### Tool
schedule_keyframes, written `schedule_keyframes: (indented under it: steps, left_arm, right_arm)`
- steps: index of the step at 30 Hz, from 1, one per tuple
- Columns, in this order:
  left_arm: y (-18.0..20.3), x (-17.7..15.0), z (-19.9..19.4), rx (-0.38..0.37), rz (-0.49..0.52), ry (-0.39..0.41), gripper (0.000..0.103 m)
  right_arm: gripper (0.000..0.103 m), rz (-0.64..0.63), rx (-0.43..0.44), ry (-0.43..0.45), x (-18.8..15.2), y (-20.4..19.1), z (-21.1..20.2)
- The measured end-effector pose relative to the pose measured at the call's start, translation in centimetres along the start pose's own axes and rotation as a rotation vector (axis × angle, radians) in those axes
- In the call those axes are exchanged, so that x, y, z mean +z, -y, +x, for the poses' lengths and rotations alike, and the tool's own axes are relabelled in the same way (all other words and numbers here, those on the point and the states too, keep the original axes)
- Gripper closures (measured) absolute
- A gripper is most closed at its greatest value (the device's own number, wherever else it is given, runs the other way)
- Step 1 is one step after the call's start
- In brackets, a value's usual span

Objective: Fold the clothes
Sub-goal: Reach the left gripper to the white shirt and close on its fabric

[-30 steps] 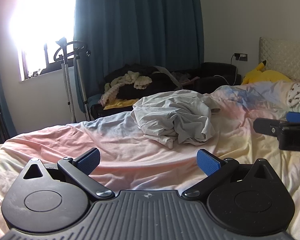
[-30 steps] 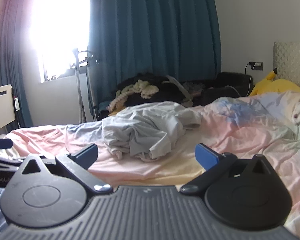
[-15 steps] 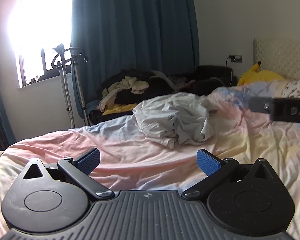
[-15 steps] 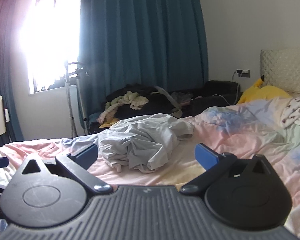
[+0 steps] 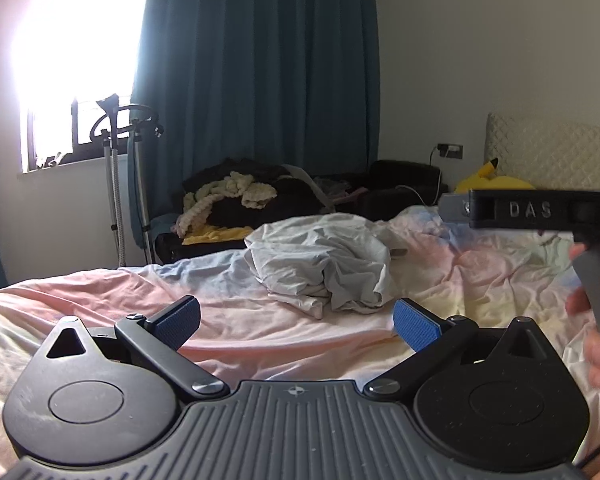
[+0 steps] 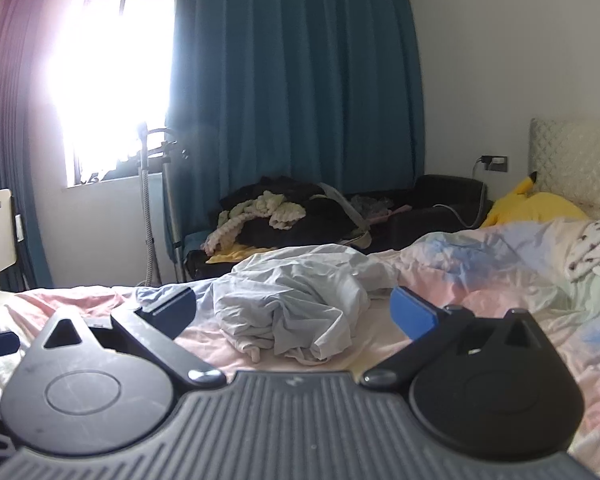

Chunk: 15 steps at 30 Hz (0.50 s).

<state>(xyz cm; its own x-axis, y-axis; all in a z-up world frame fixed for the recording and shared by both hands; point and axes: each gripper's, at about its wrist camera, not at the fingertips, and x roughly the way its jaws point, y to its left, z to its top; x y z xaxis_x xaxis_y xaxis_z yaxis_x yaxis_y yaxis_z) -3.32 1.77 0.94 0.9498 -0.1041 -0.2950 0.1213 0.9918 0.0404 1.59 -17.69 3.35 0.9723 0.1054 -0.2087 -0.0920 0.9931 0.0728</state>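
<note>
A crumpled pale grey garment (image 5: pixel 324 264) lies in a heap on the bed, a short way beyond both grippers; the right wrist view shows the garment (image 6: pixel 288 304) too. My left gripper (image 5: pixel 296 320) is open with nothing between its blue pads, held above the pink sheet in front of the heap. My right gripper (image 6: pixel 292 308) is also open and empty, hovering just short of the heap. In the left wrist view the right gripper's body (image 5: pixel 532 210) crosses the right edge, with a person's hand (image 5: pixel 596 320) under it.
The bed sheet (image 5: pixel 100 296) is pink, yellow and blue, and rumpled. Behind the bed a dark sofa (image 6: pixel 420 208) holds piled clothes (image 6: pixel 268 208). A yellow plush toy (image 6: pixel 536 204) and a headboard (image 6: pixel 580 160) are at the right. A metal stand (image 5: pixel 116 184) rises by the window.
Both grippers have risen and tilted up slightly, still open. In the left wrist view the right gripper moved up and a hand came into view.
</note>
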Motion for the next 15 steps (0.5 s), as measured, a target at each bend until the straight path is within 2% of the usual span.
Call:
schedule_keyframes:
  steps: [5,7,11,15]
  left_arm:
    - [0.2,1.0,3.2,0.048,-0.024,-0.038,0.0]
    - [0.3,1.7,4.9,0.036,-0.038,-0.055,0.0]
    - [2.2,2.7,9.2,0.016,0.018,-0.08,0.0]
    - [4.8,3.1,15.1,0.01,0.064,-0.124,0.0]
  right_arm:
    - [0.0,0.029,0.006,-0.021,0.9,2.7,3.3]
    - [0.0,0.045,-0.012,-0.016,0.6,3.8,4.2]
    - [0.0,0.118,-0.044,-0.046,-1.5,6.3,5.6]
    - [0.0,0.125,-0.09,-0.068,-2.7,8.3,6.3]
